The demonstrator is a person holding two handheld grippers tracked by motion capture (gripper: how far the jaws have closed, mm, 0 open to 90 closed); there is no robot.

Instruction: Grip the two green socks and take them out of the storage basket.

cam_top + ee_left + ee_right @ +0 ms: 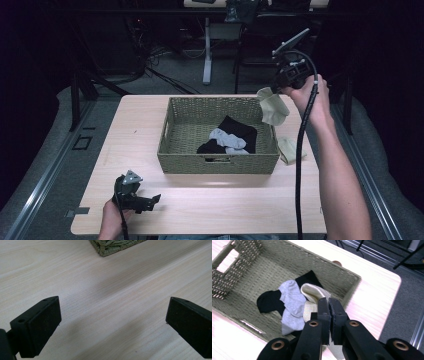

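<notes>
A cream sock [273, 106] is held clamped in the raised right gripper [281, 90] above the right far corner of the woven basket [172, 150], where black and grey socks [227, 138] lie, while the left gripper [150, 201] is rested wide open on the table [225, 210].

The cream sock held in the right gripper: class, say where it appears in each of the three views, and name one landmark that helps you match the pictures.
High view: the cream sock hangs from the right gripper, upper right, above the basket's far right corner.
Left gripper view: not in it.
Right gripper view: the sock dangles at centre, pinched between the shut jaws, over the basket.
Shared landmark: the woven basket.
</notes>
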